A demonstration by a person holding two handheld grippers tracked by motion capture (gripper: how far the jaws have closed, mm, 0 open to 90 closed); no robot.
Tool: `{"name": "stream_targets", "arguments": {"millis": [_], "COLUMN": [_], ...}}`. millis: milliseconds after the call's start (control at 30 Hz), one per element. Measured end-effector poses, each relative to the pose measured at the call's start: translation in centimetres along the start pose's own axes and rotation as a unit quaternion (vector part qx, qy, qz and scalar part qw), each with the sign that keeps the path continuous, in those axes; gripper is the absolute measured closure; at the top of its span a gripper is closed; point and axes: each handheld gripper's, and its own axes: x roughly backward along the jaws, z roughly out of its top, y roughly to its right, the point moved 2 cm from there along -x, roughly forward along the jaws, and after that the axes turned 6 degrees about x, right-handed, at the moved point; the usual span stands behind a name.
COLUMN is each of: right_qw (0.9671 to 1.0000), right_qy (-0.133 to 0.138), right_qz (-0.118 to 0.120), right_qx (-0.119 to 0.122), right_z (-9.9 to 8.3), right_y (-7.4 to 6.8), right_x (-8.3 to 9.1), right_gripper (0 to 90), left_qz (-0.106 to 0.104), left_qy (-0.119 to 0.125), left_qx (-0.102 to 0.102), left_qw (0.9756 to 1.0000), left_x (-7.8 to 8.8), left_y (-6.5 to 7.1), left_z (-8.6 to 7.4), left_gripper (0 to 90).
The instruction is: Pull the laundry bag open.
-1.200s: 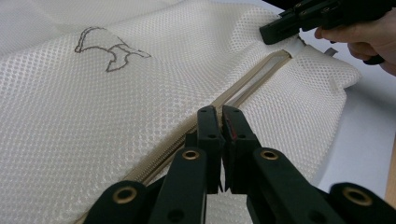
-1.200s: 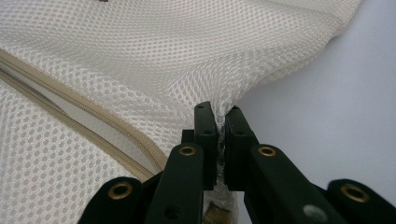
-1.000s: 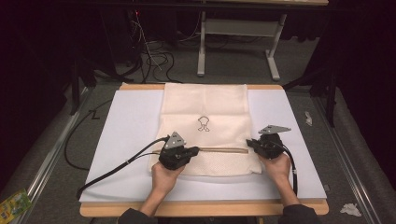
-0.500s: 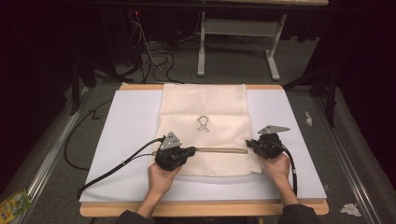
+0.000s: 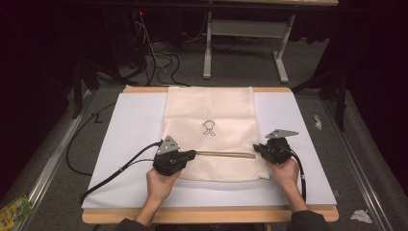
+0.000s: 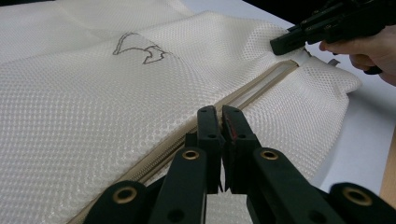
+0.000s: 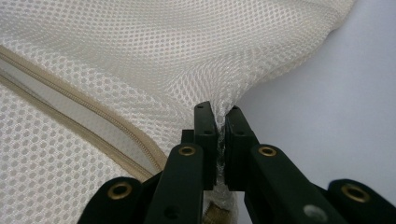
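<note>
Mesh bag (image 5: 211,130) lying flat on the white sheet (image 5: 130,139) that covers the table (image 5: 202,215), centred between its left and right edges, its far end at the table's far edge. Zipper (image 5: 226,154) running crosswise near the bag's near end, printed mark (image 5: 209,127) just behind it. Left gripper (image 5: 188,156) at the zipper's left end, right gripper (image 5: 258,148) at its right end, on the bag's right edge. Cables (image 5: 159,60) and a desk frame (image 5: 245,43) on the floor behind the table.

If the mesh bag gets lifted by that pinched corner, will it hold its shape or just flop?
Probably flop: the mesh bag lies flat and already puckers where the right tongs pinch its edge. It looks thin and open-weave, so likely light. The zipper band may stay a bit straighter than the netting around it.
</note>
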Motion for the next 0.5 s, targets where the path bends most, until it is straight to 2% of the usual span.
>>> {"name": "stream_targets", "arguments": {"millis": [267,500], "right_qw": [1.0000,1.0000], "right_qy": [-0.002,0.000], "right_qz": [0.001,0.003], "right_qx": [0.002,0.004], "right_z": [0.0,0.1], "right_y": [-0.1,-0.2], "right_x": [0.1,0.2], "right_gripper": [87.7,87.7], "left_qz": [-0.003,0.003], "left_qy": [0.011,0.015], "left_qx": [0.012,0.013], "left_qw": [0.9999,0.9998], "left_x": [0.6,1.2], "left_y": [-0.5,-0.9], "left_z": [-0.1,0.1], "left_gripper": [87.1,87.1]}}
